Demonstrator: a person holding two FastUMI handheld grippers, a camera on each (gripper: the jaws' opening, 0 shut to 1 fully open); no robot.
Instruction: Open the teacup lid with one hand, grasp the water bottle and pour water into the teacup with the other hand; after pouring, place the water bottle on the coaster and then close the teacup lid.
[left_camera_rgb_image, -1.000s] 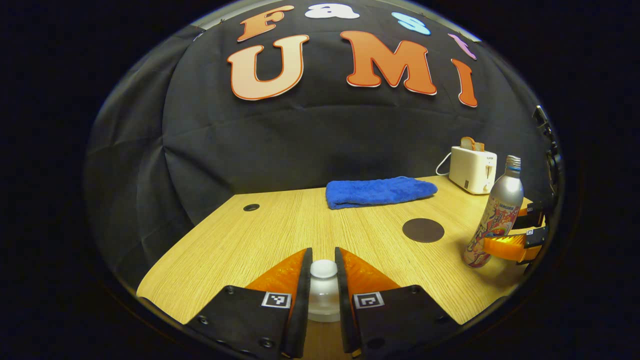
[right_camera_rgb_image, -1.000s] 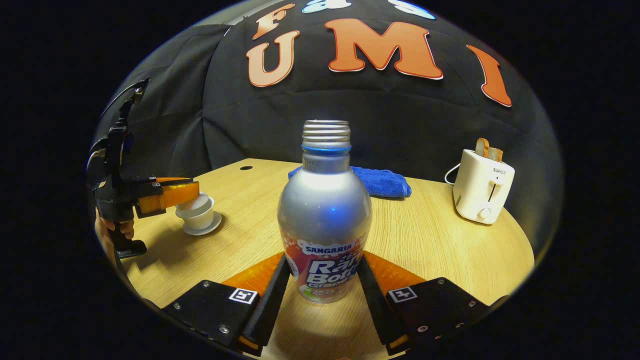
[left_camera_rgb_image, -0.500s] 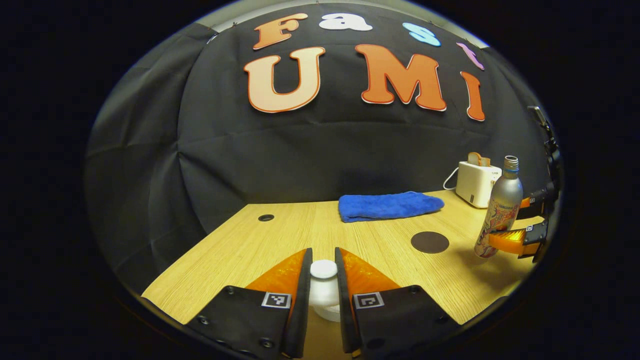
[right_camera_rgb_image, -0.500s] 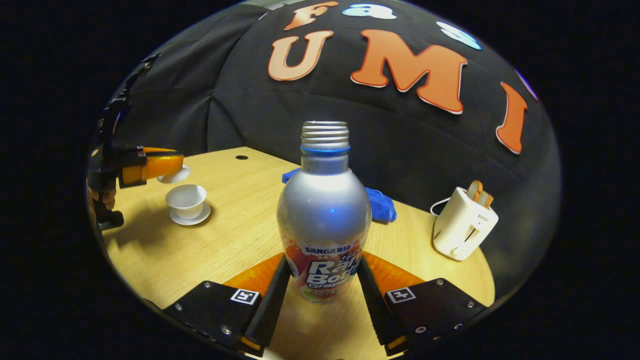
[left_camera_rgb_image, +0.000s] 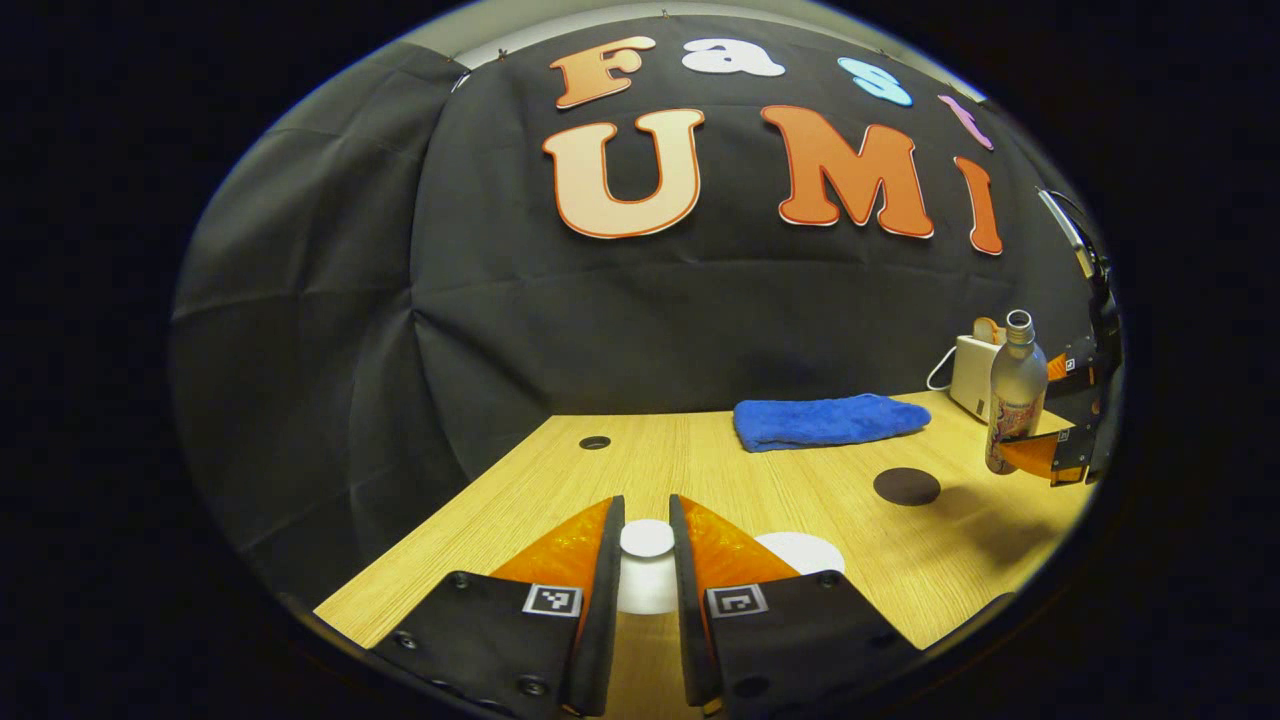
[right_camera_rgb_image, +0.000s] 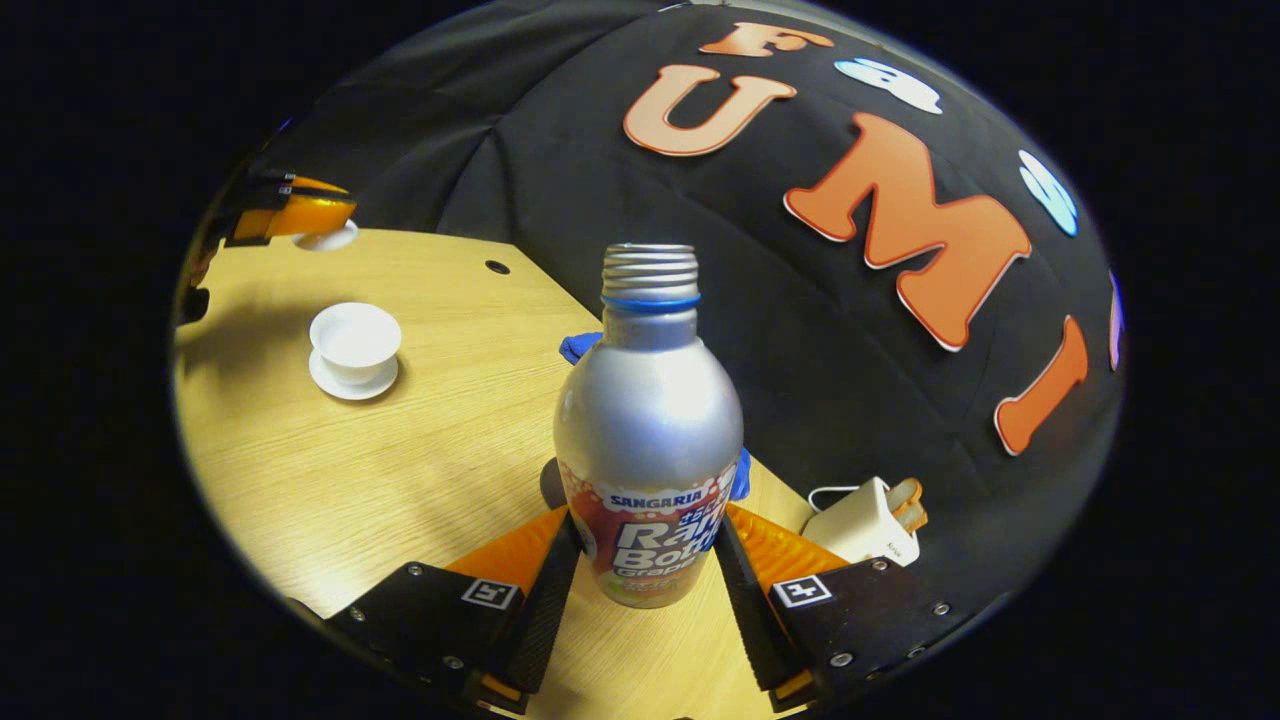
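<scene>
While the left tool (left_camera_rgb_image: 645, 560) holds the teacup lid (left_camera_rgb_image: 646, 540) pinched between its two fingers, raised above the tabletop (left_camera_rgb_image: 560, 480), the teacup (right_camera_rgb_image: 354, 338) sits open on its saucer (right_camera_rgb_image: 352, 380), and that is what the pour turns on. From the right gripper view the cup lies ahead and off to the left of the right tool (right_camera_rgb_image: 648, 570), well apart from it, with bare wood between. The water bottle (right_camera_rgb_image: 648, 420) stands with its long axis in line with the fingers, uncapped mouth away from the tool, so I judge it must travel left and then tip toward the cup. Both fingers of the right tool press on the bottle's lower body. The coaster (left_camera_rgb_image: 906, 486) waits dark and bare near the blue towel (left_camera_rgb_image: 828, 420)
</scene>
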